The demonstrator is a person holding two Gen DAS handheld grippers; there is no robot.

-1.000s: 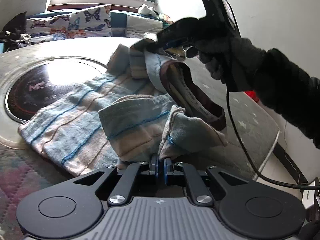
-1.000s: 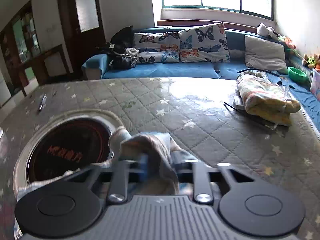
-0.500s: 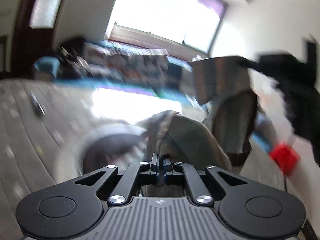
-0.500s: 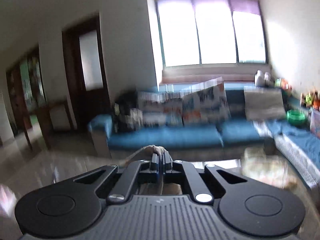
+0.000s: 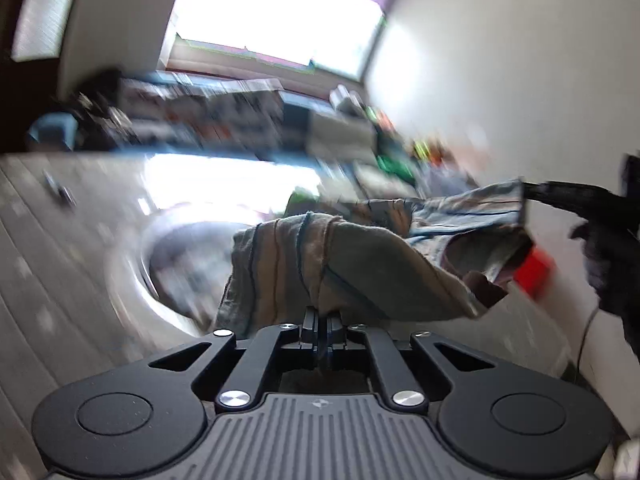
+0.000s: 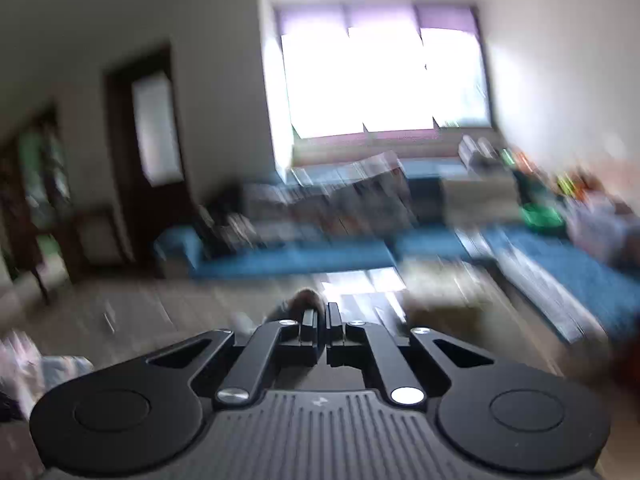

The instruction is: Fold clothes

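Garment (image 5: 320, 264) is hanging in the air above the round table (image 5: 132, 248), stretched betw. both claws. Left gripper (image 5: 321, 322) is pinching its near edge, jaws nearly closed; right gripper (image 6: 321, 316) is clamped tight on a small fold. Risk: w/ such thin bites, a fast swing could be pulling cloth out, or it's bunching & landing crooked.

Bright window (image 6: 384, 80) above a blue sofa (image 6: 296, 256); dark door (image 6: 148, 152) at left.
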